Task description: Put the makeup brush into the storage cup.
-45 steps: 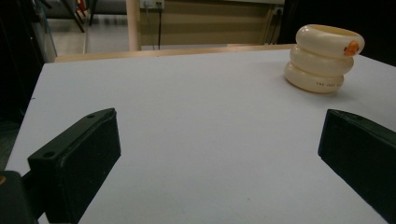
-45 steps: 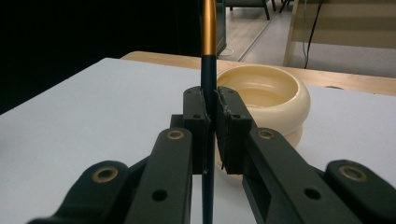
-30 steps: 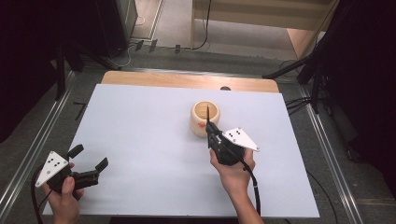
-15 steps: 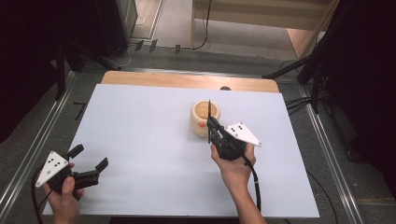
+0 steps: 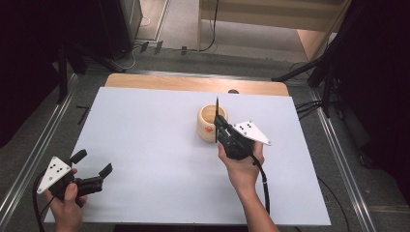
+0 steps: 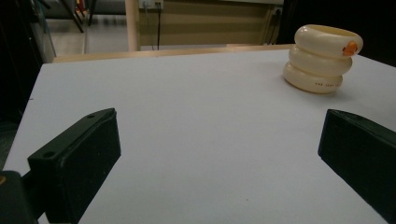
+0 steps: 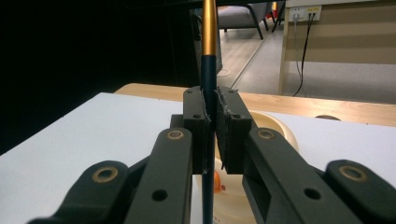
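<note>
A cream ringed cup [image 5: 207,121] with a small orange mark stands on the white table [image 5: 145,135], right of centre. It also shows in the left gripper view as the cup [image 6: 322,58] at the far right. My right gripper [image 5: 220,123] is shut on a thin dark pen [image 5: 216,113] with a gold band, held upright at the cup's near right side. In the right gripper view the pen [image 7: 208,46] is clamped between the pads [image 7: 195,122], with the cup rim [image 7: 275,125] just behind. My left gripper [image 5: 93,163] rests open at the near left corner, with nothing between its jaws.
A wooden strip [image 5: 193,83] runs along the table's far edge. Metal rails [image 5: 338,154] flank both sides, and cables lie on the floor at the right. Between the left gripper [image 6: 219,140] and the cup lies bare white table.
My right gripper, with the pen in it, has shifted slightly to the right beside the cup. The left gripper has stayed in place.
</note>
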`<state>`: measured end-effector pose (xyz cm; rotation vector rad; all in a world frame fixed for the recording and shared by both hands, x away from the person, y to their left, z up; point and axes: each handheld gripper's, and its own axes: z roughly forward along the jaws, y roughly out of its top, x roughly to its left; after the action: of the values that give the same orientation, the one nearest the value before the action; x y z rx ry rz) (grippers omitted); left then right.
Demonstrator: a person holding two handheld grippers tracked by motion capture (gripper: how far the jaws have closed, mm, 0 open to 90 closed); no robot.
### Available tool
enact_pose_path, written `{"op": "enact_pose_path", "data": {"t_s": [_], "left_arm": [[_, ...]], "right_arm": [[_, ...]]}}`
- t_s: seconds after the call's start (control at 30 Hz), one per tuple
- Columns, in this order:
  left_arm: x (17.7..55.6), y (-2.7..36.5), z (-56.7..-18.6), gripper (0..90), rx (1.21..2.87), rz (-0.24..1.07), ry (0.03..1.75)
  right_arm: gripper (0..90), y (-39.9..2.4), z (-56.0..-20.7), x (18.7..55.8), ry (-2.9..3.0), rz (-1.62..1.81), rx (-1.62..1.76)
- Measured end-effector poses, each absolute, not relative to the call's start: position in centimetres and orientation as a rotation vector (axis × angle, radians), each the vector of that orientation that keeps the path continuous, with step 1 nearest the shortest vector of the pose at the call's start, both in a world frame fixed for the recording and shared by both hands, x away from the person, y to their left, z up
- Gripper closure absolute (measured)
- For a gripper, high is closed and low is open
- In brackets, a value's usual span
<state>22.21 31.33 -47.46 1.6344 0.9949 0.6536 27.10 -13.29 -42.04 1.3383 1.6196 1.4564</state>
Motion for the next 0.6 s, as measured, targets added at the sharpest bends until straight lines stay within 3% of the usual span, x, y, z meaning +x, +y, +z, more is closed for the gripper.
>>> {"op": "enact_pose_path", "data": {"t_s": [0.6], "left_arm": [[22.3,31.4,-47.5,0.0,1.630,0.650,0.996]], "right_arm": [[84.2,-13.2,-41.9,28.8,1.589,1.469,1.346]]}}
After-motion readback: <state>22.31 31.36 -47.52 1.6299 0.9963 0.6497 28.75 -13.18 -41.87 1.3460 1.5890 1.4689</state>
